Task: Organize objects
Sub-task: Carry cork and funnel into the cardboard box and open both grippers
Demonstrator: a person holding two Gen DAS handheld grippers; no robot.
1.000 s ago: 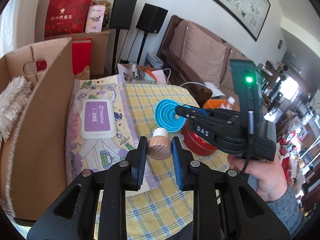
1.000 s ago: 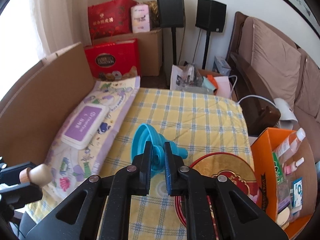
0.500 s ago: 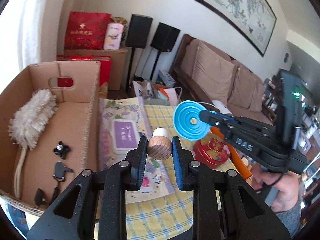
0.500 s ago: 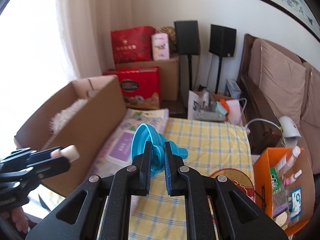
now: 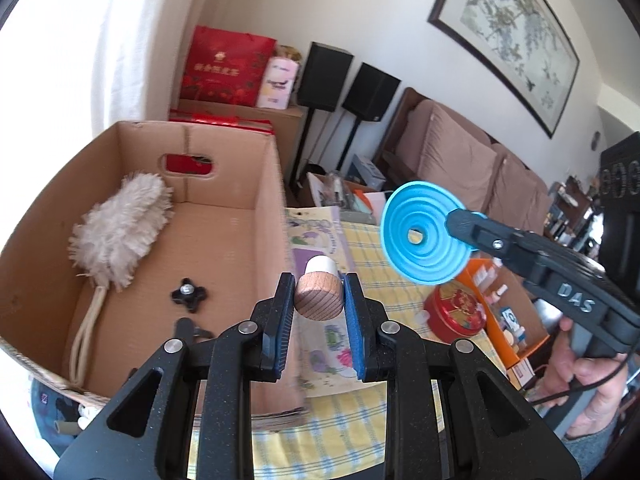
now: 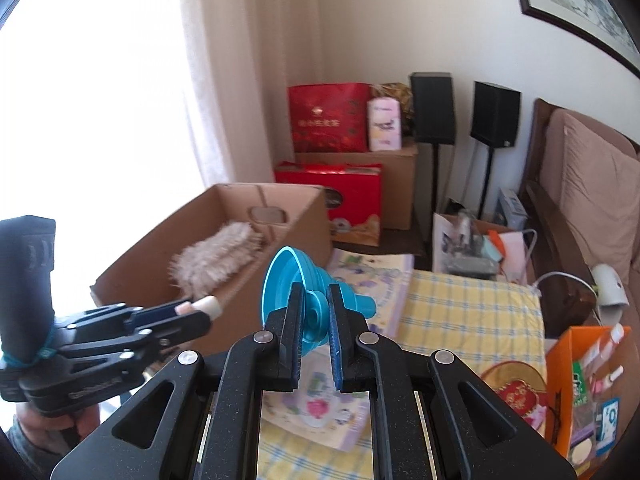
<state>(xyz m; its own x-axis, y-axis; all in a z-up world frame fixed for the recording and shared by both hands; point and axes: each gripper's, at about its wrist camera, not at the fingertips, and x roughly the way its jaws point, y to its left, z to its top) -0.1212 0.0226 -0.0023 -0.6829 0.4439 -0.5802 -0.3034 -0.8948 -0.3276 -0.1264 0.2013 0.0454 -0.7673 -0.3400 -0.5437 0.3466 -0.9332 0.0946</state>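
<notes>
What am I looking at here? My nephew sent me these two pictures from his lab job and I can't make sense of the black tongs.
No robot here: a person holds a hand-held clamp in each hand, each with a camera looking along its fingers. One picture is the left clamp's view, the other the right's. The left gripper is shut on a wooden-topped stopper; the right gripper is shut on a blue funnel. Below lie a yellow checked cloth, a wipes pack and a red tin. The cardboard box beside them holds a fluffy duster.
</notes>
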